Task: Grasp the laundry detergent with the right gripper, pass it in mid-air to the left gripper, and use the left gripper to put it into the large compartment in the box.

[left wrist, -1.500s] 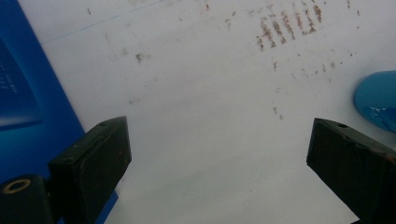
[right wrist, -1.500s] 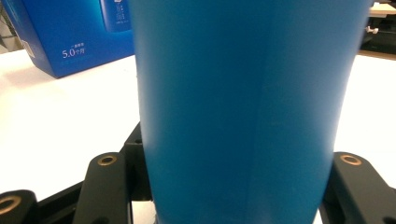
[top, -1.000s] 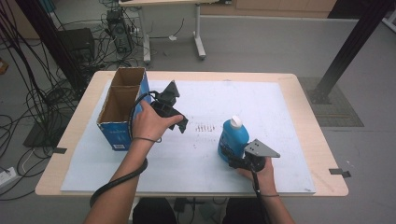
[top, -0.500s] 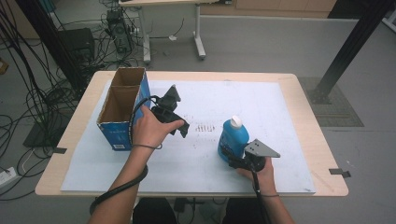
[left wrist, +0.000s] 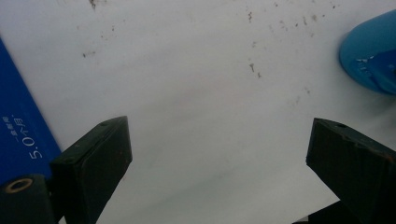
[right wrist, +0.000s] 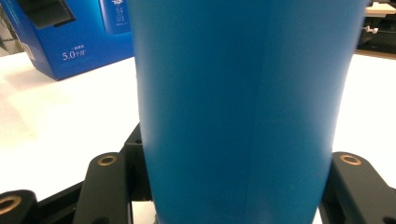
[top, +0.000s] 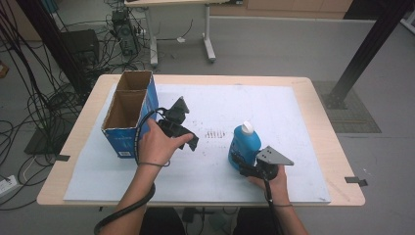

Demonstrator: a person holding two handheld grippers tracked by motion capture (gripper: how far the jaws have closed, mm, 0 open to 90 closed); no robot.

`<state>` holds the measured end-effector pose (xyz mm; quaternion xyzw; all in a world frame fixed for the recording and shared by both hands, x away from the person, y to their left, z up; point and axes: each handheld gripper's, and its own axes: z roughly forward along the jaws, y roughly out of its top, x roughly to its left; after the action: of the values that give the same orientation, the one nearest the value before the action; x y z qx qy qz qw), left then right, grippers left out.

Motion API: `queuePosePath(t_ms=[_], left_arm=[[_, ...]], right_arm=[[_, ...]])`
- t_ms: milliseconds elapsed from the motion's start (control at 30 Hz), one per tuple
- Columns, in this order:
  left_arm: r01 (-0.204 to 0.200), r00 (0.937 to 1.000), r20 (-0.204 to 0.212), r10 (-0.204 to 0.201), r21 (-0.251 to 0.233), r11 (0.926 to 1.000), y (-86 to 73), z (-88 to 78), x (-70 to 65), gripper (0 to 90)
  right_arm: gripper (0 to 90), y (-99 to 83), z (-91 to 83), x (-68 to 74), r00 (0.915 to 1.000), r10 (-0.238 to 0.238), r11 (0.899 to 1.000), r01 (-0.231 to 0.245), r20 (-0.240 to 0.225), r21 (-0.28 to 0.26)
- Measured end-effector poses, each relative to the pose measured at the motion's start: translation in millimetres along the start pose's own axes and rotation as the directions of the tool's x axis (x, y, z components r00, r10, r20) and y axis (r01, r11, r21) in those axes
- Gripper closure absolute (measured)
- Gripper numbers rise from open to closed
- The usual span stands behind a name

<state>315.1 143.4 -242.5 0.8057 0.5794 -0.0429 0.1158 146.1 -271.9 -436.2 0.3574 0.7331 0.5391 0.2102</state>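
White paper covers the wooden counter, and nearest the person the right tongs pinch the blue bottle low on its body, jaws pressed against both sides; the bottle stands upright on the sheet, its long axis vertical and its white cap on top. Left of it, beyond a patch of small marks on the paper, the left tongs hang over bare paper with jaws spread wide and nothing between them. Farther back left stands the open blue carton, just beside the left hand. Judging by this, the bottle lies to the right of the free tongs, and the carton is nearer the left hand.
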Motion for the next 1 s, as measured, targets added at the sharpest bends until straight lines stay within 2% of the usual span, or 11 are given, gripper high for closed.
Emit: queuePosePath(t_ms=[200, 800, 1000], left_arm=[[0.009, 0.9999, 0.01, -0.009, -0.001, 1.0, -7.9, 6.1, 1.6, 7.2], [0.008, 0.9993, 0.035, -0.008, -0.003, 1.0, -12.4, 11.0, 6.2, 7.2], [0.002, 0.9996, 0.028, -0.001, -0.003, 1.0, -11.8, 11.4, 2.3, 7.2]], right_arm=[[41.3, 0.2, 0.0, 0.4, 1.0, -0.001, 1.0, 0.001, 0.001, 0.001], [41.8, 6.2, -1.2, 0.3, 0.9999, -0.012, 1.0, 0.012, 0.002, 0.022], [41.8, 9.8, -4.9, -2.1, 1.0, -0.004, 1.0, 0.004, 0.003, 0.013]])
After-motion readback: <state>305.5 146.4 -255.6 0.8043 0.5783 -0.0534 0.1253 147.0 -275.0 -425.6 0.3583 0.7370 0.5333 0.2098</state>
